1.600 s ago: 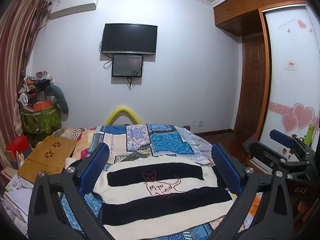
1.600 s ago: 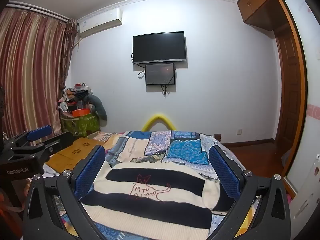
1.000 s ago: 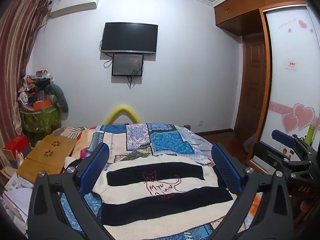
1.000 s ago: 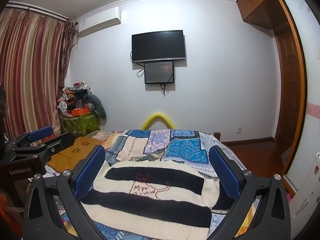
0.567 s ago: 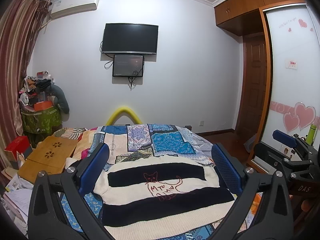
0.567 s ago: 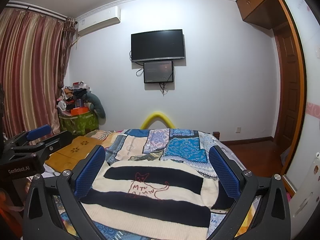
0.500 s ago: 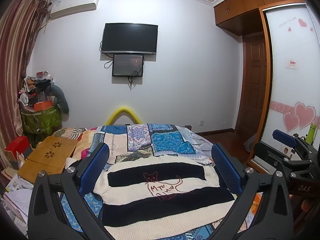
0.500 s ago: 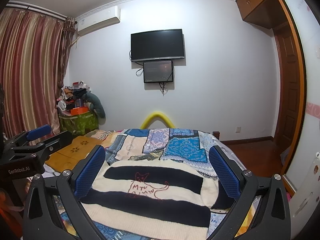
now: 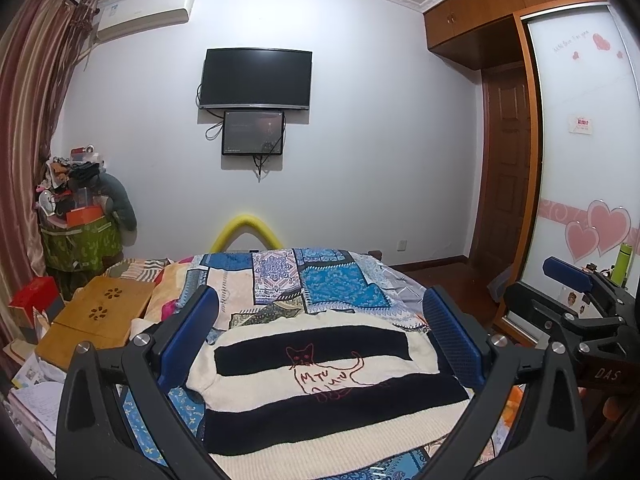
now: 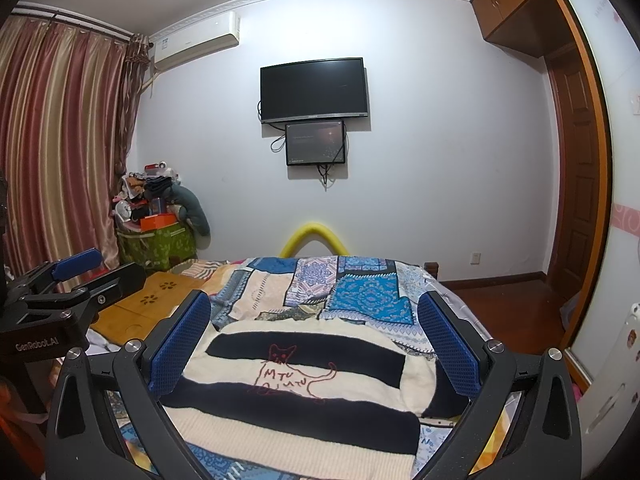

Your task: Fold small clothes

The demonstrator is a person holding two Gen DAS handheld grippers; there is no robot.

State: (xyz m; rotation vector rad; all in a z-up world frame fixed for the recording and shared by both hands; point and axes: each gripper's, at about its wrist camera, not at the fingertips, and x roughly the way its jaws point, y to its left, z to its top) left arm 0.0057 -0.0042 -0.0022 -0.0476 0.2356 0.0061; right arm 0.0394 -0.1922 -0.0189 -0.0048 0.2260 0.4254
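Observation:
A cream and black striped knit sweater (image 9: 320,392) with a red cat outline lies folded flat on a patchwork bedspread (image 9: 312,284); it also shows in the right wrist view (image 10: 296,396). My left gripper (image 9: 320,320) is open and empty, held above the sweater's near side. My right gripper (image 10: 316,320) is open and empty, also above the sweater. Each gripper shows at the edge of the other's view: the right one (image 9: 576,300) and the left one (image 10: 68,280).
A wooden lap table (image 9: 100,320) lies left of the bed, with boxes and papers (image 9: 36,308) beside it. A green bin piled with clutter (image 9: 80,240) stands in the left corner. A wardrobe with heart decals (image 9: 592,200) stands to the right.
Both views drift very slightly; the grippers stay open and the sweater has not moved.

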